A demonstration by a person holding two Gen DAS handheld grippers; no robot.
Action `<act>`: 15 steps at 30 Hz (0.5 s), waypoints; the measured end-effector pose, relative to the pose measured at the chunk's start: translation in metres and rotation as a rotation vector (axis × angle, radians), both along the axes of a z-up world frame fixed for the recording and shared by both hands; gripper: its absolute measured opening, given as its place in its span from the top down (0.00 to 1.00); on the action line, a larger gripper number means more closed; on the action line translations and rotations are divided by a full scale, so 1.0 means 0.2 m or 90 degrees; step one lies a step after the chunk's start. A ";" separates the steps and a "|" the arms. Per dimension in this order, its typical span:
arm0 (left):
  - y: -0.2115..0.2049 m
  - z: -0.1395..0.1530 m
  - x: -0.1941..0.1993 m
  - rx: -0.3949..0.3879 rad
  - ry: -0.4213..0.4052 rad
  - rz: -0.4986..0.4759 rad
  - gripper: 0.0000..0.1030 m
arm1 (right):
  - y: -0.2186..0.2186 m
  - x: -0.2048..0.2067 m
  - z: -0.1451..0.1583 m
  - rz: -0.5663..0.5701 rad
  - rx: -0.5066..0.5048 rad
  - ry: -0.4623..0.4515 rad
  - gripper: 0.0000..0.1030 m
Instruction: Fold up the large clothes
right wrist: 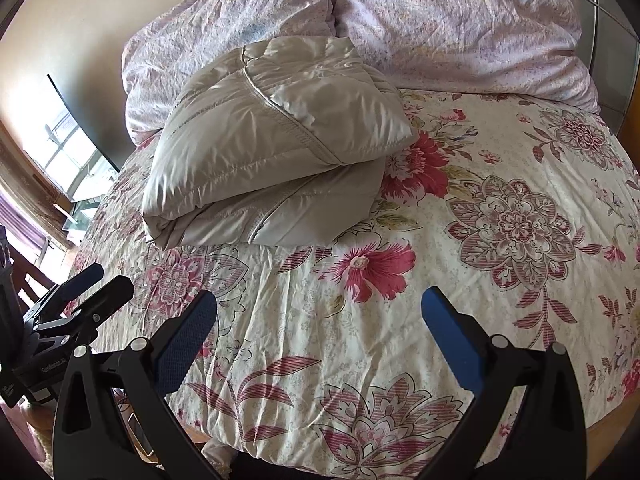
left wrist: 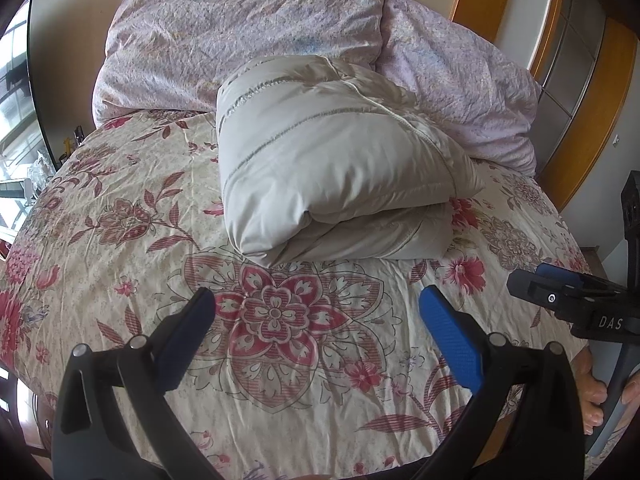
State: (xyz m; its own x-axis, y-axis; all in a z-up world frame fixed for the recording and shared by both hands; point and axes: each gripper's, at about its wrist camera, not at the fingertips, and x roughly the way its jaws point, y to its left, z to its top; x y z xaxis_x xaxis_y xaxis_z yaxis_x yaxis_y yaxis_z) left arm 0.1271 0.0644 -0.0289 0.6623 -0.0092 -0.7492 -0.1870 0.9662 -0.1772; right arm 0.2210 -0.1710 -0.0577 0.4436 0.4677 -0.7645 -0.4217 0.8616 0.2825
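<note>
While both grippers hover empty above the floral cream-and-red bedspread (left wrist: 120, 240), the folded beige quilted down jacket (left wrist: 328, 164) lies mid-bed, touching the crumpled pale-pink duvet (left wrist: 240, 28). Left gripper (left wrist: 316, 312): jaws wide apart. Right gripper (right wrist: 320, 312): jaws wide apart.

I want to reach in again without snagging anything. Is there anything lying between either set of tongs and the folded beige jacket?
Nothing visible. Only bare floral bedspread lies between the open left tongs and the folded beige jacket, and likewise ahead of the open right tongs. The lilac pillows sit behind the jacket.
</note>
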 end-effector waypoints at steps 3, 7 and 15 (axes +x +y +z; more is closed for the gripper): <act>-0.01 0.00 0.00 -0.002 0.000 -0.002 0.02 | 0.00 0.00 0.00 0.000 0.000 0.001 0.01; -0.01 0.01 0.00 -0.003 0.000 -0.002 0.02 | 0.00 -0.01 0.00 0.000 0.002 0.002 0.01; -0.01 0.01 0.00 -0.005 0.000 -0.002 0.02 | 0.00 -0.01 0.00 0.003 0.003 0.006 0.01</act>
State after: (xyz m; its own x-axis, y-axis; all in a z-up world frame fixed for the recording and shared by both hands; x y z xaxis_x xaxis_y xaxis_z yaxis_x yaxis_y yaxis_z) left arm 0.1263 0.0630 -0.0271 0.6617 -0.0171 -0.7496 -0.1837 0.9656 -0.1842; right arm 0.2192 -0.1704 -0.0577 0.4346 0.4738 -0.7659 -0.4229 0.8582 0.2909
